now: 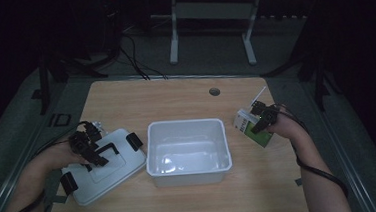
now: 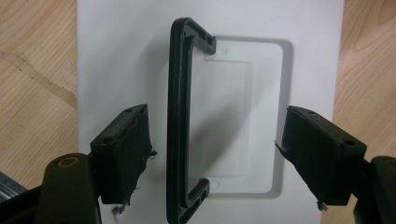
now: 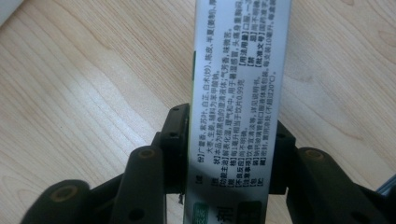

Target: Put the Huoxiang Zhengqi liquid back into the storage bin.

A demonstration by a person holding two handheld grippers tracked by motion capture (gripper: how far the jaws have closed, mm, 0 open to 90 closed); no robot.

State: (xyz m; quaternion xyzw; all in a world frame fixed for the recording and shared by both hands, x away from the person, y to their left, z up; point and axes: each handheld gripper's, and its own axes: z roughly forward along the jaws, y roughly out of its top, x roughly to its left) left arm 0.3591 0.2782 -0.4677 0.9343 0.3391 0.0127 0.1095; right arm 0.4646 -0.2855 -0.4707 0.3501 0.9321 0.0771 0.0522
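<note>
Packing step under way: your right gripper (image 1: pixel 263 119) is clamped on the printed carton (image 3: pixel 238 93), jaws pressed to both of its faces, holding it at the table's right side, just beside the white bin (image 1: pixel 189 172). Your left gripper (image 2: pixel 217 154) hangs over the white lid (image 2: pixel 116 60), jaws spread wide either side of its black handle (image 2: pixel 178 121), gripping nothing. Next, I judge, you must carry the carton over the bin, then close on the handle.
</note>
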